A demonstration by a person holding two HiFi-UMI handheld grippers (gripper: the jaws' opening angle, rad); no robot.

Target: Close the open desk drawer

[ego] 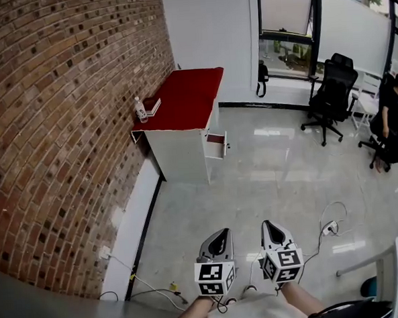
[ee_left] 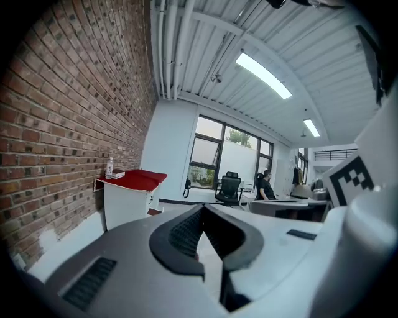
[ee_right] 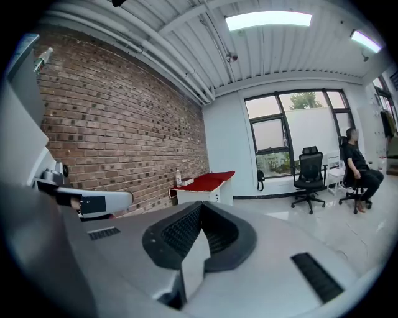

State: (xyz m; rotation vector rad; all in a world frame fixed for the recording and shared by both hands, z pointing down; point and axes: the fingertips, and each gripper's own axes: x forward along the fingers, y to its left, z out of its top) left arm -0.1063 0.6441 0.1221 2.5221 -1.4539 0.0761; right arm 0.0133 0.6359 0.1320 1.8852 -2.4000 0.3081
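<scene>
The left claw (ego: pixel 221 234) and the right claw (ego: pixel 270 226) hang low, side by side, close to the person's body. Each one has its two jaws pressed together with nothing in between. The drawer (ego: pixel 216 146) is far away across the shiny floor (ego: pixel 268 184). It sticks out of the white side just under the red tabletop (ego: pixel 190 95), which stands against the brick wall (ego: pixel 56 130). A small bottle (ego: pixel 141 110) and a book (ego: pixel 155 106) sit at the wall edge of the tabletop. I think the job has not started yet, and the first thing to do is walk over. A good way is to go right up to the front of the drawer with the claws kept closed, because a closed claw makes a firm tip to push with. Put the tip on the middle of the drawer front and push slowly and straight in, so the drawer slides and does not go crooked. Watch out for the cables (ego: pixel 327 226) on the floor to the right. The black chair (ego: pixel 330 90) is well out of the way.
</scene>
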